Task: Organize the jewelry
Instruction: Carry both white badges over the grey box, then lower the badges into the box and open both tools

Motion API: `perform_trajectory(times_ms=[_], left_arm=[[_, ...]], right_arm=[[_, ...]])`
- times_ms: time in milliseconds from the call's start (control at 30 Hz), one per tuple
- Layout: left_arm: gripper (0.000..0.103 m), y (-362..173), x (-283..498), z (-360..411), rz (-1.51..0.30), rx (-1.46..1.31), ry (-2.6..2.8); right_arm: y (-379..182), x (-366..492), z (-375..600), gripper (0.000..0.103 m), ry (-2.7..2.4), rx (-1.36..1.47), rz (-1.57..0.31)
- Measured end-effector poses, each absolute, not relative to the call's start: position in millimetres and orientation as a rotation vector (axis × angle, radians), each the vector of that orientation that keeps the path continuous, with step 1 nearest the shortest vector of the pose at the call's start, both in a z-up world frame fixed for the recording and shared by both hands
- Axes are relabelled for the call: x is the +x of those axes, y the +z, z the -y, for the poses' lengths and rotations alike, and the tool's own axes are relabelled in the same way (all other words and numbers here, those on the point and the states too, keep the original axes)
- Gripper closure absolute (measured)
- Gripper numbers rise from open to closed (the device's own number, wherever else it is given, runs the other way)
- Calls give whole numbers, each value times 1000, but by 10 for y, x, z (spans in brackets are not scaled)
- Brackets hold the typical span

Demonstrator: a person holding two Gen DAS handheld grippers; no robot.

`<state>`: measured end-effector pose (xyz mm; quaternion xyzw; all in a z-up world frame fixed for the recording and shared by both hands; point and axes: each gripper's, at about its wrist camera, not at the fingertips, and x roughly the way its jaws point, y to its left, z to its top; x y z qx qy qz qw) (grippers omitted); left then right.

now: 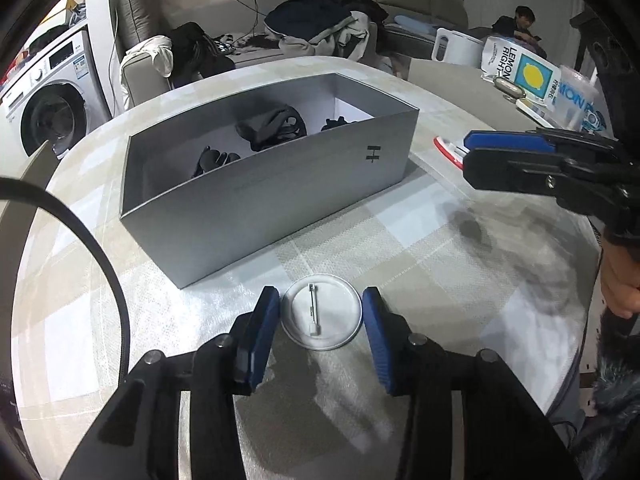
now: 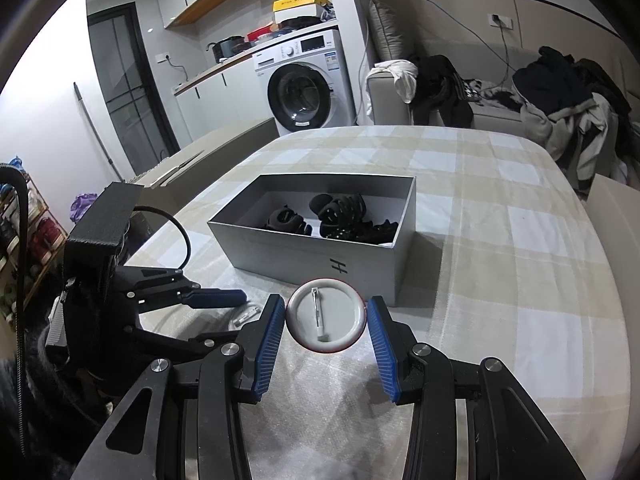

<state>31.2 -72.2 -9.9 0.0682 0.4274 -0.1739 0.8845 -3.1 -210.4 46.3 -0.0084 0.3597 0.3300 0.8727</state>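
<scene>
Left wrist view: the left claw [image 1: 320,316] is spread around a badge [image 1: 322,312] lying pin-side up on the table [image 1: 440,240], just before the grey box [image 1: 272,184]. The right claw [image 2: 326,320], also spread, brackets a second badge [image 2: 326,320].

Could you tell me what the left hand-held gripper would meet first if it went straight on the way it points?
Probably the round pin badge between its open fingers, then the grey box behind; depth is uncertain.
</scene>
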Motion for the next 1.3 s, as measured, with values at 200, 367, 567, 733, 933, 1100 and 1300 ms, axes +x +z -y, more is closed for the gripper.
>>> perform_trajectory(times_ms=[200, 367, 567, 733, 933, 1100, 1300], left_arm=[[66, -36, 230, 684, -861, 116, -365], [66, 123, 167, 669, -795, 108, -355], [66, 349, 129, 672, -692, 114, -325], [66, 466, 191, 621, -639, 80, -289], [66, 575, 248, 533, -589, 37, -249], [66, 634, 341, 457, -567, -1, -220], [66, 644, 435, 397, -553, -16, -193]], right_arm=[[486, -32, 2127, 62, 692, -9, -742], [536, -39, 2155, 62, 696, 9, -722], [655, -46, 2178, 62, 702, 43, -676], [801, -30, 2164, 62, 709, 66, -635], [915, 47, 2108, 62, 718, 86, -612], [1001, 132, 2029, 62, 733, 105, -599], [1083, 209, 1974, 62, 741, 113, -582]])
